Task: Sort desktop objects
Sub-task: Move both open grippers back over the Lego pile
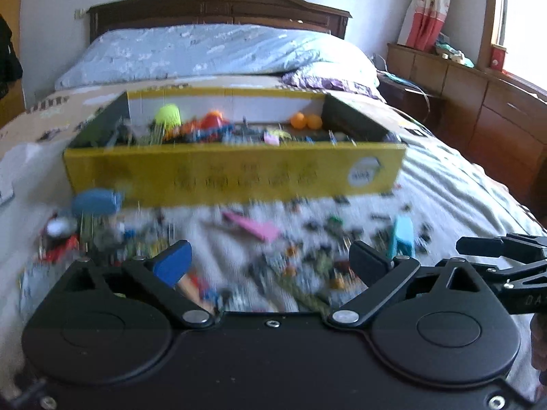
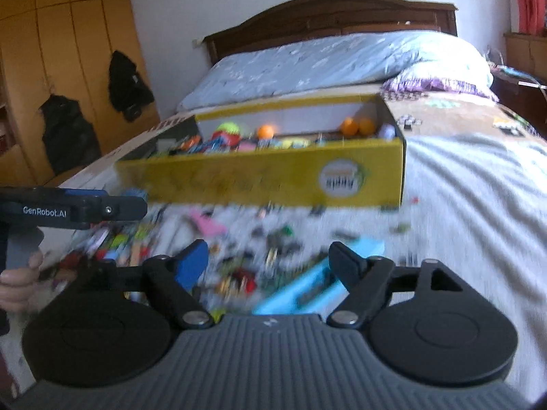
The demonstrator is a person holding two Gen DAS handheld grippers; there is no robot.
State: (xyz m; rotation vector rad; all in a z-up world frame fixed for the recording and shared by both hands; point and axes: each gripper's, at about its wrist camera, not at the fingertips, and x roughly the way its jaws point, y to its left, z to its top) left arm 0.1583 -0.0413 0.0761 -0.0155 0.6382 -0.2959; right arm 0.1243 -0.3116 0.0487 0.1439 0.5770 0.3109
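A yellow cardboard box (image 1: 236,174) stands open on the bed, holding several toys, among them orange balls (image 1: 306,121) and a yellow-green cup (image 1: 168,115); it also shows in the right wrist view (image 2: 266,177). Many small toys and bricks (image 1: 273,256) lie scattered and blurred on the bedspread before it, including a pink piece (image 1: 254,227), a cyan block (image 1: 403,234) and a blue object (image 1: 94,201). My left gripper (image 1: 270,259) is open and empty above the pile. My right gripper (image 2: 270,261) is open and empty over a long cyan piece (image 2: 307,287).
The grey bedspread (image 1: 461,188) spreads out to the right. A blue pillow (image 1: 212,51) and wooden headboard (image 1: 218,3) lie behind the box. Wooden cabinets (image 1: 495,102) stand right of the bed, a wardrobe (image 2: 51,68) left. The other gripper shows at each view's edge (image 1: 502,263).
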